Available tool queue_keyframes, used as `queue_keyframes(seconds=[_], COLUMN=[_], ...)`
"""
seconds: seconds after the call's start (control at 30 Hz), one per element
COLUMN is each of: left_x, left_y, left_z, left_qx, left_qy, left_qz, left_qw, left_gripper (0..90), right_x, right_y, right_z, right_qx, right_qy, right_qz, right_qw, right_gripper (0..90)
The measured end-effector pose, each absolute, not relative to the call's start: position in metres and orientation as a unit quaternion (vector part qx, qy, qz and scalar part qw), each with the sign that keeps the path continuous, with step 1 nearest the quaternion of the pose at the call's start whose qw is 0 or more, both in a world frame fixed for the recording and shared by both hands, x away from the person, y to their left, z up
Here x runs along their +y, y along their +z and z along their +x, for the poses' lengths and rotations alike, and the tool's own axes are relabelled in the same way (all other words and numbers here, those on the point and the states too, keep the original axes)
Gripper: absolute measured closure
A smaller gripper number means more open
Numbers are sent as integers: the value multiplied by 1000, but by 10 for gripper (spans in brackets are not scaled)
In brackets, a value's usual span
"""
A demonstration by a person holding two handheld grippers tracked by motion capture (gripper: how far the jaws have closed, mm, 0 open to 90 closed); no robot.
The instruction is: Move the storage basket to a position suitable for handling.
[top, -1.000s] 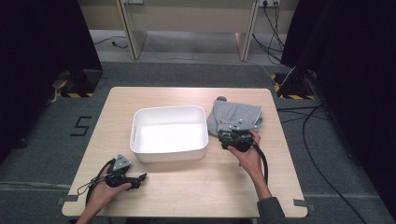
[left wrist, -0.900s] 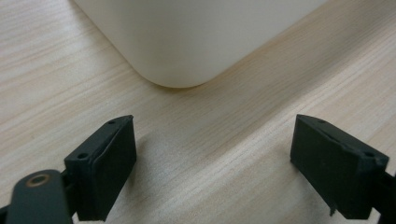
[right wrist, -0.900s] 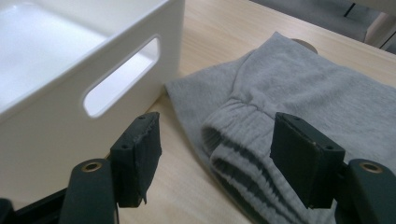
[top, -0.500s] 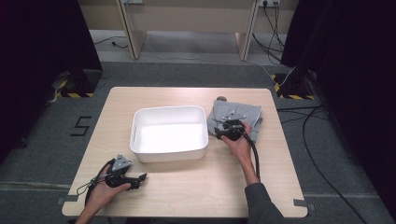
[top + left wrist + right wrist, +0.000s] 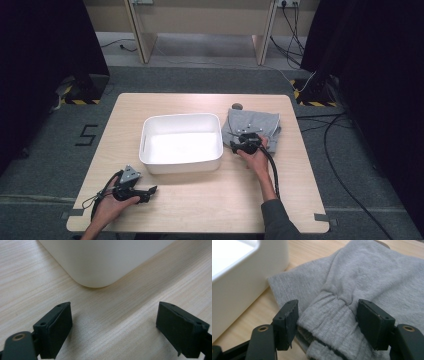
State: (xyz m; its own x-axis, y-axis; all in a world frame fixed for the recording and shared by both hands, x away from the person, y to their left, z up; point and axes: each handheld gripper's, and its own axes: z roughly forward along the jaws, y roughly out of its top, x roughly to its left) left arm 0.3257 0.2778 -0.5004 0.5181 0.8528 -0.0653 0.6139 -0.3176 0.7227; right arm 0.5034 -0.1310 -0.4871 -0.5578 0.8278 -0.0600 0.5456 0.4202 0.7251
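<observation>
A folded grey garment (image 5: 260,122) lies on the table to the right of a white tub (image 5: 180,166). My right gripper (image 5: 243,138) is low over the garment's near left corner. In the right gripper view its open jaws (image 5: 328,322) straddle a ribbed cuff (image 5: 329,315), which fills the gap from pad to pad without being squeezed. The tub's wall (image 5: 242,282) stands close on the left there. My left gripper (image 5: 150,192) rests on the table near the front left, open. Bare wood lies between its jaws (image 5: 113,327), and a tub corner (image 5: 105,260) is just ahead.
The wooden table (image 5: 210,200) has bare room along its front and left of the tub. A small dark round object (image 5: 236,106) sits at the garment's far edge. Cables run over the floor to the right of the table.
The right hand has moved away from me and down onto the garment, so its jaws now straddle the cuff. The left gripper has stayed put.
</observation>
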Motion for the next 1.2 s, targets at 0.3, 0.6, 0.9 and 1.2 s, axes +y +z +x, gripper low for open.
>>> queue_keyframes(seconds=[0.3, 0.6, 0.9, 1.2], left_x=[278, 278, 278, 278], left_y=[-500, -500, -500, -500], left_z=[326, 326, 326, 326], left_qx=[461, 461, 461, 461], left_qy=[167, 167, 167, 167], left_qz=[794, 795, 795, 795], left_qw=[358, 357, 357, 358], left_gripper=[128, 128, 128, 128], right_x=[-148, -153, -162, -173], right_y=[-489, -488, -487, -483], right_z=[470, 448, 406, 370], right_qx=[809, 814, 821, 822], right_qy=[364, 357, 351, 356], right_qz=[417, 410, 392, 395], right_qw=[199, 206, 221, 203], right_gripper=[368, 369, 368, 366])
